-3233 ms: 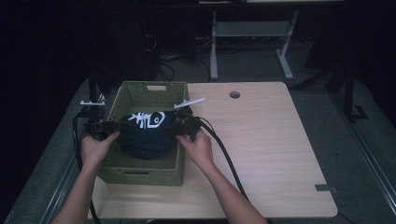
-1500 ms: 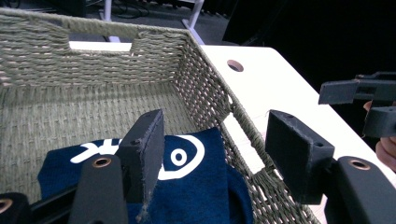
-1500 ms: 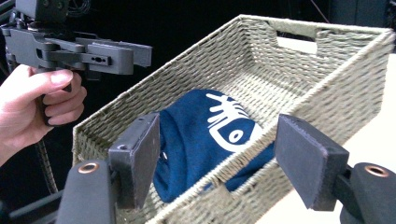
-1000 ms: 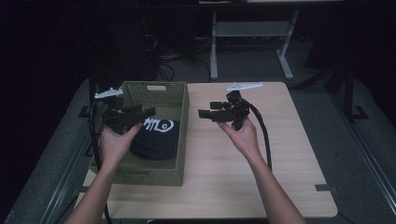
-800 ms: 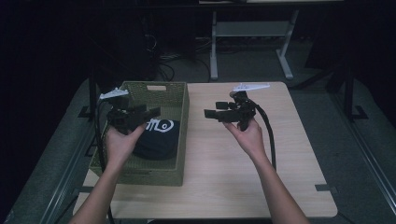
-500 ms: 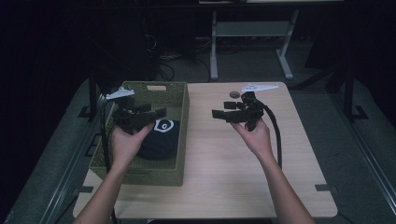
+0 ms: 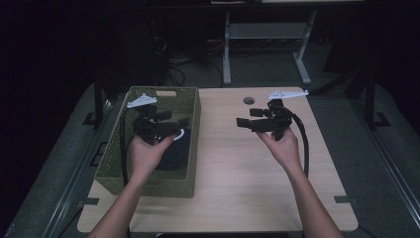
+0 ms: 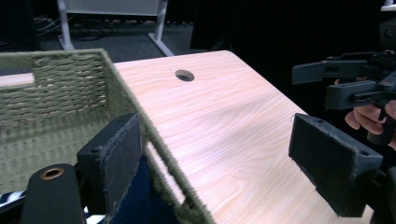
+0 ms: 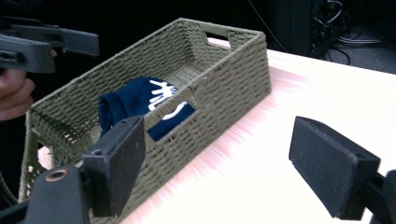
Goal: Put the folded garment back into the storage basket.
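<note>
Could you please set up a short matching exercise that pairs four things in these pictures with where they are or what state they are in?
Things:
1. dark blue garment
2. woven basket
3. left gripper
4. right gripper

Places or states:
A. held above the bare wooden tabletop, jaws open and empty
B. lying inside the basket
C. standing on the left part of the table
D. held over the basket, jaws open and empty

Pairs: 1-B, 2-C, 3-D, 4-A
</note>
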Demonstrator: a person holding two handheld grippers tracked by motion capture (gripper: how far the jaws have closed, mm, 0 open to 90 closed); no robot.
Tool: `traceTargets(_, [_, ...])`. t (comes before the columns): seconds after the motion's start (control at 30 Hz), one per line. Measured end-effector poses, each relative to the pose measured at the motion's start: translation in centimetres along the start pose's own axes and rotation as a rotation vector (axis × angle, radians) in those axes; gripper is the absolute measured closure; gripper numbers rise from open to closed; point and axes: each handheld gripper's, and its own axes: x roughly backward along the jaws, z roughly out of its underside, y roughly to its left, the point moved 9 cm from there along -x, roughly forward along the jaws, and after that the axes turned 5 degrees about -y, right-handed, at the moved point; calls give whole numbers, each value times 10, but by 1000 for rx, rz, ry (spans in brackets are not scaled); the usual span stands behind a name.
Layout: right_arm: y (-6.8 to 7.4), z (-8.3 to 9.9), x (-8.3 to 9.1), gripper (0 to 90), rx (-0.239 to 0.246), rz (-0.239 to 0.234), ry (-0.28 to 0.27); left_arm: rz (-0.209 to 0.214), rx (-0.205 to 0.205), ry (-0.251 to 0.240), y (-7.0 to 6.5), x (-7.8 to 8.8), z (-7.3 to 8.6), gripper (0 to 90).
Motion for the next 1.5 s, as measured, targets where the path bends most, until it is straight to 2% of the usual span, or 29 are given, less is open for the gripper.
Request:
traceTargets(0.33, [-16, 7, 19, 193, -2, 34, 7, 34, -33, -2, -26, -16, 2, 164])
traceTargets(1.17, [-51, 23, 58, 191, -38, 108, 23, 71, -66, 19, -59, -45, 2, 166])
traceTargets(1.5, [-63, 29, 72, 191, -45, 141, 31, 110, -72, 28, -78, -60, 3, 166])
